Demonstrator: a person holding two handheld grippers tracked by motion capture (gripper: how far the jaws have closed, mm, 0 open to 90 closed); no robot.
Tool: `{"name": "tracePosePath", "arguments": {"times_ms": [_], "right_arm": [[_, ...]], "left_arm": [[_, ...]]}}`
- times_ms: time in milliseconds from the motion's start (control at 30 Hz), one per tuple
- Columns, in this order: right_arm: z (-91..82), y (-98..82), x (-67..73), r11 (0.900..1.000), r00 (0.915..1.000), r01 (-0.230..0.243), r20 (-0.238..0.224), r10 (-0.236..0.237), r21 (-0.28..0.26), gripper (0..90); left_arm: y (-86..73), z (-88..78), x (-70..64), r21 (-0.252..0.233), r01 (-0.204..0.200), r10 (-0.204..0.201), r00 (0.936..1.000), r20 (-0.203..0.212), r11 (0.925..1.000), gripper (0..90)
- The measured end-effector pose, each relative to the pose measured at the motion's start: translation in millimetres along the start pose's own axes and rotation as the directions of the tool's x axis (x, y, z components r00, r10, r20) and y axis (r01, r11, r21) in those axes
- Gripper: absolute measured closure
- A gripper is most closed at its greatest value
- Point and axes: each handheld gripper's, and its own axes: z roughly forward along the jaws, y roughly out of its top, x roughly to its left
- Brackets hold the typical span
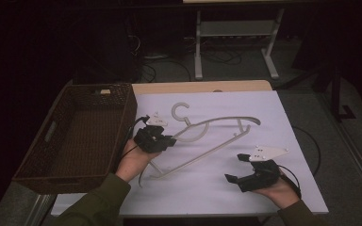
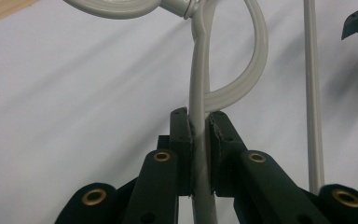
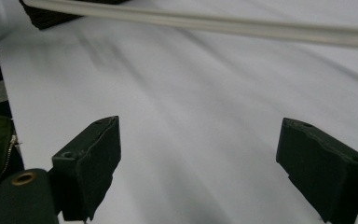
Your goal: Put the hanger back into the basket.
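Observation:
A white plastic clothes hanger (image 1: 217,121) lies tilted across the white-covered table (image 1: 207,193), with its hook (image 1: 179,110) toward the far side. My left gripper (image 1: 172,140) is shut on the hanger's upper arm just below the hook. In the left gripper view both pads of the left gripper (image 2: 199,123) press on that arm of the hanger (image 2: 199,70). My right gripper (image 1: 233,167) is near the front right, open, with nothing between its jaws. In the right gripper view the right gripper (image 3: 200,140) stands wide over bare cloth, and the hanger's bar (image 3: 214,22) crosses beyond it.
A dark woven basket (image 1: 128,110) stands along the table's left side, close to my left hand, with a small pale item (image 1: 105,92) at its far end. Beyond the table's wooden far edge (image 1: 198,87) are a desk frame and cables on the floor.

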Motion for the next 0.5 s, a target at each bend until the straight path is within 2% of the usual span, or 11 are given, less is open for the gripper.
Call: {"name": "tracePosePath", "arguments": {"times_ms": [200, 333, 500], "right_arm": [[-1.0, -0.3, -2.9, 0.999, 0.9993, -0.012, 0.034, 0.013, -0.032, 6.1], [-4.0, 0.2, -4.9, 0.998, 0.9988, -0.018, 0.044, 0.02, -0.057, 6.1], [-3.0, -0.4, -5.1, 0.998, 0.999, -0.012, 0.043, 0.014, -0.056, 6.3]], "left_arm": [[9.6, -21.5, 12.4, -0.008, 0.016, -0.017, 0.9997, -0.017, 0.9998, 82.0], [15.5, -37.5, 21.6, -0.019, 0.029, -0.03, 0.9994, -0.019, 0.9994, 82.0], [20.9, -55.7, 33.0, -0.034, 0.031, -0.033, 0.9985, -0.044, 0.9989, 82.0]]}}
